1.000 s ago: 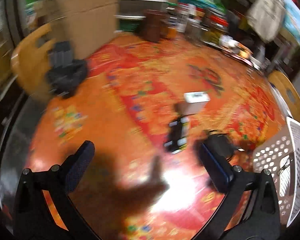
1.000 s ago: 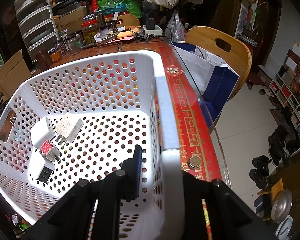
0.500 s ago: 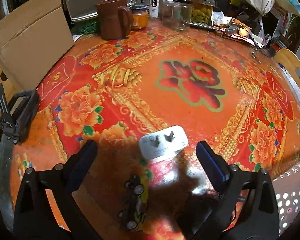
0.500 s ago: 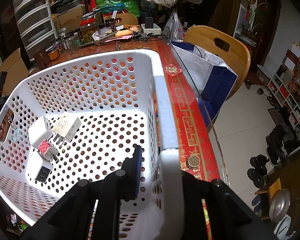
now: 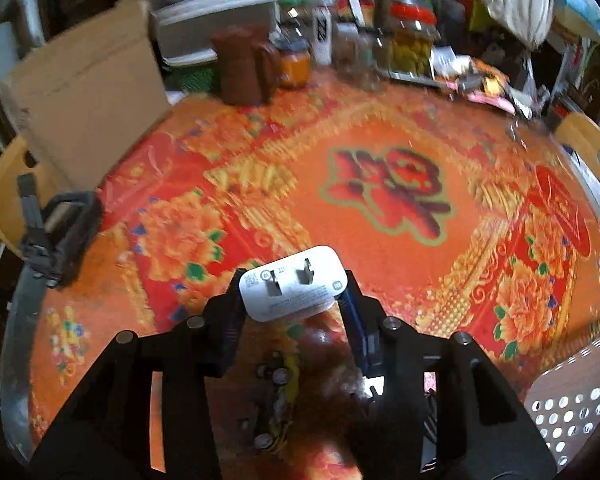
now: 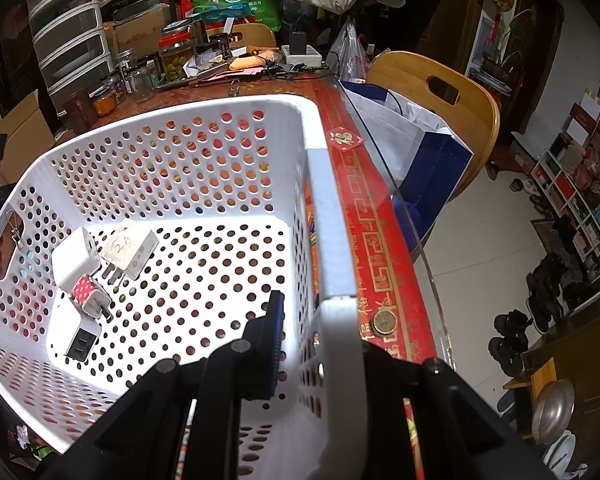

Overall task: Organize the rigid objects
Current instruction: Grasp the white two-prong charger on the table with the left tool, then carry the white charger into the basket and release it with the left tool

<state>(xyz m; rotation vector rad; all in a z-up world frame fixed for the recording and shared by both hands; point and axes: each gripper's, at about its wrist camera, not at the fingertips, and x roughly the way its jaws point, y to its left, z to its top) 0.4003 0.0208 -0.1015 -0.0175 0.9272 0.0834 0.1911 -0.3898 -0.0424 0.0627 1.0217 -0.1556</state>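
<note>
Currently, the white charger [image 5: 294, 284], at lower centre of the frame, is clamped by the just-closed left gripper [image 5: 292, 300]. The white basket [image 6: 328, 216] rim is pinched by the right gripper [image 6: 316, 344]. Slippage is possible, since only the charger's lower edges appear caught.

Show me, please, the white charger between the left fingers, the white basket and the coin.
white charger [image 5: 292, 286]: left wrist view, pronged face.
white basket [image 6: 328, 216]: right wrist view, right rim.
coin [image 6: 385, 323]: right wrist view, centre.
</note>
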